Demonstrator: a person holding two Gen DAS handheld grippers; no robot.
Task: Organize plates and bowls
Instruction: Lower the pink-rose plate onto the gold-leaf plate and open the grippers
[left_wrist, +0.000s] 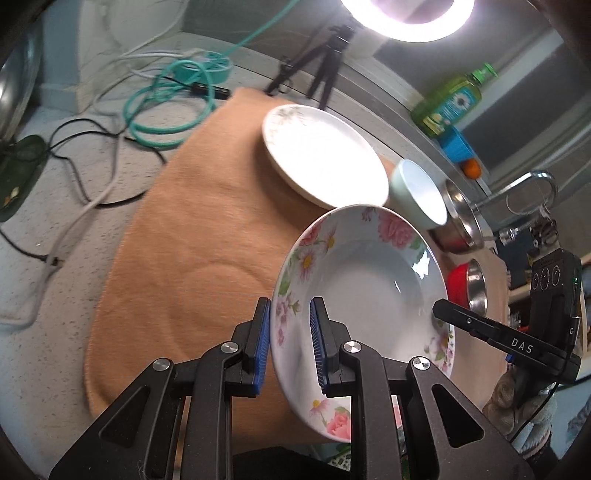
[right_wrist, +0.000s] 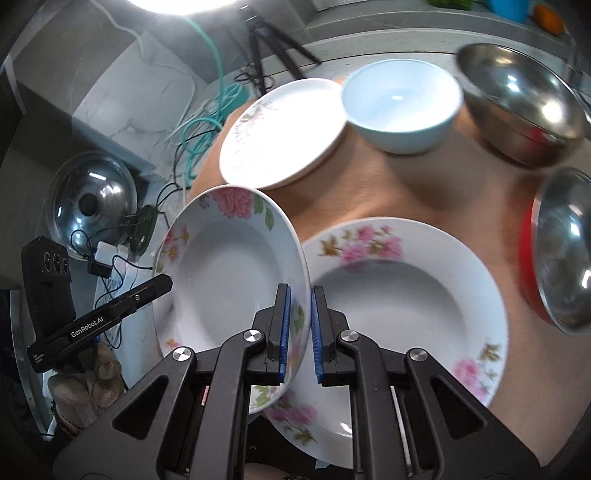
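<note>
A deep plate with pink flowers (left_wrist: 369, 288) hangs tilted above the orange mat (left_wrist: 184, 240), gripped at two opposite edges. My left gripper (left_wrist: 290, 306) is shut on its left rim, blue pads on either side. My right gripper (right_wrist: 300, 291) is shut on the same plate (right_wrist: 229, 266) at its right rim. A second flowered deep plate (right_wrist: 402, 295) lies flat on the mat just below and to the right of it. Farther back rest a white plate (right_wrist: 280, 136) and a pale blue bowl (right_wrist: 399, 107).
A steel bowl (right_wrist: 517, 114) and a red-sided steel bowl (right_wrist: 561, 251) stand at the mat's right. Cables (left_wrist: 166, 107), a small tripod (left_wrist: 321, 62) and a pot lid (right_wrist: 92, 203) lie left and behind. A green soap bottle (left_wrist: 450, 99) and a tap (left_wrist: 528, 192) are at the right.
</note>
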